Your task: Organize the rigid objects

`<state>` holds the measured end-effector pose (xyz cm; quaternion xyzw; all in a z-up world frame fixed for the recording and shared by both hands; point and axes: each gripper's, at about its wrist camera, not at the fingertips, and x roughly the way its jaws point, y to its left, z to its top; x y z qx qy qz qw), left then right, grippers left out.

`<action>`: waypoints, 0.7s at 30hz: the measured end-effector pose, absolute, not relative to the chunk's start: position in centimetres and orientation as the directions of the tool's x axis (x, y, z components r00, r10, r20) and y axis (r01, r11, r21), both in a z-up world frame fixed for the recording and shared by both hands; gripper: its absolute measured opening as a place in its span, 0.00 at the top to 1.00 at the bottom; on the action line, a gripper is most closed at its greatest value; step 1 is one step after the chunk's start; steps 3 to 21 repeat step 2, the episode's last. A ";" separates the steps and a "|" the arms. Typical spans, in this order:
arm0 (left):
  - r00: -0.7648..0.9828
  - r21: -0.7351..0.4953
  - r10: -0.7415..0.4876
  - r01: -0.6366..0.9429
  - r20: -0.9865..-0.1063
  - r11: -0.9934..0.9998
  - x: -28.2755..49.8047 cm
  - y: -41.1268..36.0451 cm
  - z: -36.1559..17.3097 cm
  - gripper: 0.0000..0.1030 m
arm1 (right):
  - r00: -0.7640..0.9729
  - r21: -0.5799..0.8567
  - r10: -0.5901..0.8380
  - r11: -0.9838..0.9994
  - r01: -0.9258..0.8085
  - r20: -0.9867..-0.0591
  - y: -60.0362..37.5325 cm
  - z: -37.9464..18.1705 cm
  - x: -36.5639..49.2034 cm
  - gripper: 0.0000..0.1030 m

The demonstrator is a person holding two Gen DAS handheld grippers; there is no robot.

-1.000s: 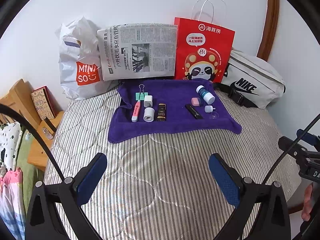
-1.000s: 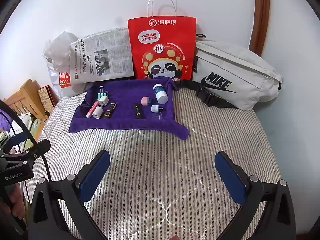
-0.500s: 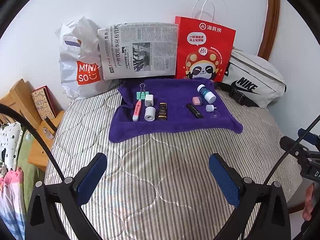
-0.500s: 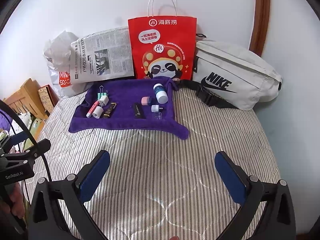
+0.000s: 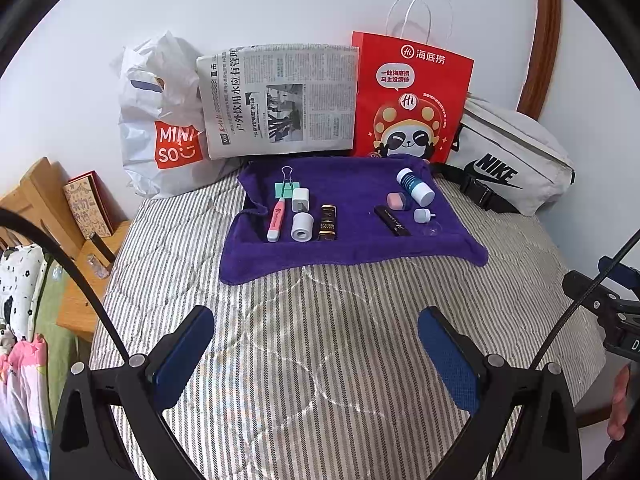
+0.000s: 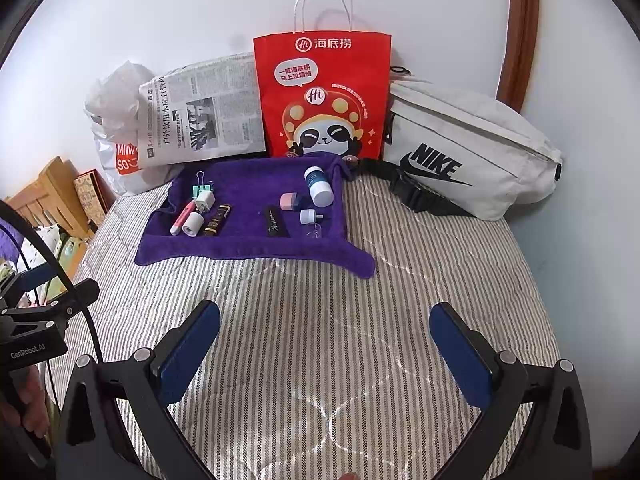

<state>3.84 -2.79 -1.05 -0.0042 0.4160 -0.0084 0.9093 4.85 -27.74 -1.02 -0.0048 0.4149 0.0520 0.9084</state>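
Left gripper [image 5: 316, 356] and right gripper [image 6: 326, 354] are both held over the grey-striped quilted bed cover [image 5: 320, 320], blue-padded fingers spread wide, nothing gripped. Both are well short of the task items.

All small items are laid on a purple terry towel [image 5: 344, 248] at the far end of the bed.
- Left cluster: mint-green binder clip with wire handles [image 5: 285, 186] at the back; white cube plug adapter [image 5: 301, 199] just beside it; pink highlighter pen with white cap [image 5: 276, 220] lying lengthways; white cylindrical roll [image 5: 302, 227] beside the pen; dark brown miniature bottle with gold label [image 5: 327, 222] to the right of the roll.
- Right cluster: white-capped bottle with teal label [image 5: 415, 186] lying on its side; pink eraser-like block [image 5: 396, 201] near it; slim black rectangular tube [image 5: 393, 220]; small white cap-shaped piece [image 5: 423, 215].

Propped against the wall behind the towel: white plastic Miniso shopping bag [image 5: 160, 120], folded newspaper [image 5: 280, 100], red paper bag with a panda print [image 6: 324, 96], light grey Nike waist bag [image 6: 468, 152].
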 end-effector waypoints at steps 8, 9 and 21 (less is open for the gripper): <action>0.667 -0.006 -0.019 0.021 -0.745 1.000 3.8 -2.7 -1.2 0.00 | 0.647 0.036 0.092 0.994 -0.099 -0.757 -27.7 -1.1 4.9 0.00; 0.667 -0.006 -0.019 0.021 -0.745 1.000 3.8 -2.7 -1.2 0.00 | 0.647 0.036 0.092 0.994 -0.099 -0.757 -27.7 -1.1 4.9 0.00; 0.667 -0.006 -0.019 0.021 -0.745 1.000 3.8 -2.7 -1.2 0.00 | 0.647 0.036 0.092 0.994 -0.099 -0.757 -27.7 -1.1 4.9 0.00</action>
